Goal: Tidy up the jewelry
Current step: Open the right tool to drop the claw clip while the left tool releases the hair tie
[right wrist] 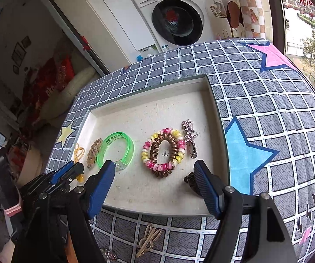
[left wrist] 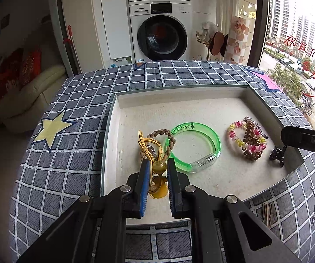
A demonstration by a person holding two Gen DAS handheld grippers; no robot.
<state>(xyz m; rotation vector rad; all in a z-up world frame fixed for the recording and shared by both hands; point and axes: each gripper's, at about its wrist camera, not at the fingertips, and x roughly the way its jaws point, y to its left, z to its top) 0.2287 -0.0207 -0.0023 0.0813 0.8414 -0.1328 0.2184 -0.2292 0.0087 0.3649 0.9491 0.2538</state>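
Observation:
A white tray (left wrist: 111, 131) on the checked cloth holds the jewelry. My left gripper (left wrist: 158, 164) is shut on a yellow corded hair tie (left wrist: 145, 144) at its amber bead, at the tray's near left. Beside it lie a braided brown tie (left wrist: 171, 139) and a green bangle (left wrist: 217, 141). My right gripper (right wrist: 153, 164) stands open above the pink-yellow and brown spiral ties (right wrist: 175, 146), holding nothing. A dark claw clip (right wrist: 189, 182) lies against its right finger. A sparkly star clip (right wrist: 189, 131) rests further right.
A beige hair clip (right wrist: 148, 239) lies on the cloth in front of the tray, with a small sparkly piece (right wrist: 109, 255) near the bottom edge. A washing machine (left wrist: 161, 35) stands behind the table, a sofa to the left, a window to the right.

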